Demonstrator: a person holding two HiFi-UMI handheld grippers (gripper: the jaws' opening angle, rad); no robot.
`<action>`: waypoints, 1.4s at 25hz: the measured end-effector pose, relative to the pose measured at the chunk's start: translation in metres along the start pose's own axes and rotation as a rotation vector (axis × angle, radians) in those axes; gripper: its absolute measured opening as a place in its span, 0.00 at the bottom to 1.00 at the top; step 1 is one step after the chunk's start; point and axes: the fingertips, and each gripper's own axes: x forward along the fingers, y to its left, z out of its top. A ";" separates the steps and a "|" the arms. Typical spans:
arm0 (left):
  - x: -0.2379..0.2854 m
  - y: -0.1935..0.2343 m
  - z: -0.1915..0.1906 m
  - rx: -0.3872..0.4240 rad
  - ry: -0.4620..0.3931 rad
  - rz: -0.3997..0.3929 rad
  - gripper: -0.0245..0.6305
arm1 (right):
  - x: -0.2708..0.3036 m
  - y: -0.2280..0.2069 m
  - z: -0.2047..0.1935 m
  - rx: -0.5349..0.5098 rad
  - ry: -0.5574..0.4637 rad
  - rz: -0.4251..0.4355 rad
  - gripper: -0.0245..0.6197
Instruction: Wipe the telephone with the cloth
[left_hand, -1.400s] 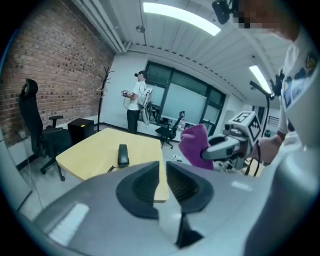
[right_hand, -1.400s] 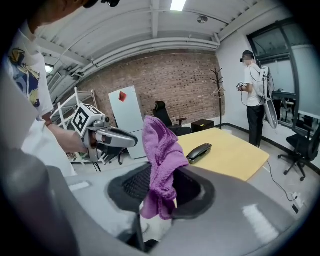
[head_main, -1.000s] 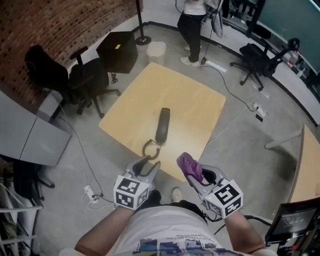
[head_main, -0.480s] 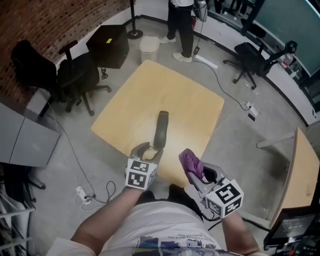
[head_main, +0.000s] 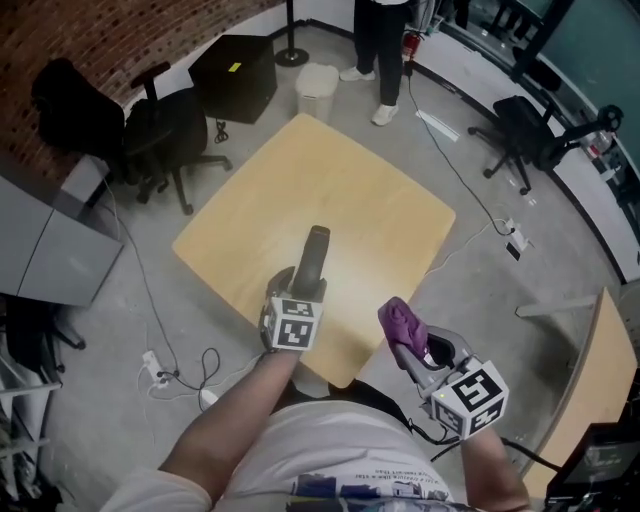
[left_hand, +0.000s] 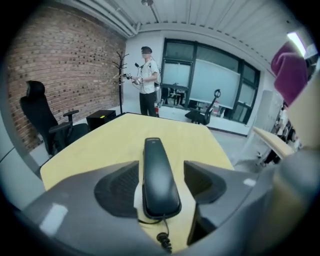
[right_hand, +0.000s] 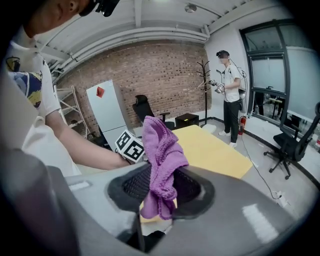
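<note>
A dark telephone handset (head_main: 312, 256) lies on the yellow table (head_main: 350, 190), its curly cord (left_hand: 164, 241) trailing off the near end. My left gripper (head_main: 299, 287) straddles the handset's near end. In the left gripper view the handset (left_hand: 159, 175) sits between the pads with a gap on each side; the jaws have just been opening and stand open. My right gripper (head_main: 411, 345) hovers off the table's near right edge, shut on a purple cloth (head_main: 402, 322). The cloth (right_hand: 161, 155) bunches up above the jaws and hangs below them.
Black office chairs (head_main: 165, 135), a black box (head_main: 233, 78) and a white bin (head_main: 317, 80) stand beyond the table's far left. A person (head_main: 383, 40) stands at the far side. Cables (head_main: 190, 370) lie on the floor near left. A second table's edge (head_main: 590, 390) is at right.
My left gripper has moved forward and down onto the table until it straddles the handset's near end, its jaws wider apart. The right gripper, still holding the cloth, has shifted a little right.
</note>
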 end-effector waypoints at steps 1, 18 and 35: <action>0.005 0.002 -0.001 -0.005 0.003 0.018 0.47 | -0.001 -0.005 -0.002 -0.003 0.008 0.005 0.21; 0.041 0.020 -0.021 -0.080 0.040 0.131 0.42 | -0.007 -0.052 -0.004 -0.067 0.066 0.067 0.21; -0.032 0.005 0.037 0.133 -0.132 -0.024 0.42 | 0.024 -0.023 0.037 -0.187 0.020 0.079 0.21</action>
